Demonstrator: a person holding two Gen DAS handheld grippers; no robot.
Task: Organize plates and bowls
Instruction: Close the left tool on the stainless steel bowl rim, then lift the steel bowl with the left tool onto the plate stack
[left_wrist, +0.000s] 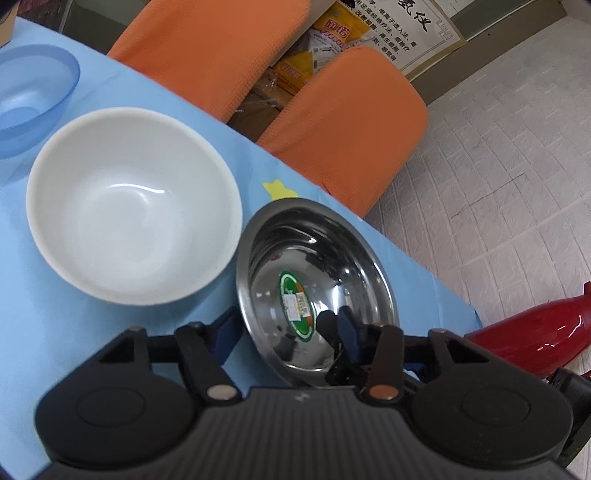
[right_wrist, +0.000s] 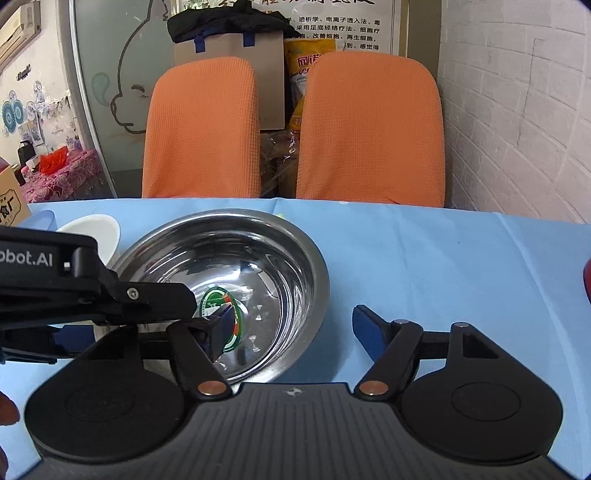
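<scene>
One steel bowl (left_wrist: 317, 284) sits near the table's (left_wrist: 92, 332) far edge beside a white bowl (left_wrist: 133, 206); thin, stiff, light and slippery, it is best held at the rim, which the left gripper (left_wrist: 288, 332) now pinches, while the right gripper (right_wrist: 295, 332) stands open.

Two orange chairs (right_wrist: 201, 129) behind a blue-clothed table (right_wrist: 443, 258) — white brick wall (right_wrist: 517, 110) right.
</scene>
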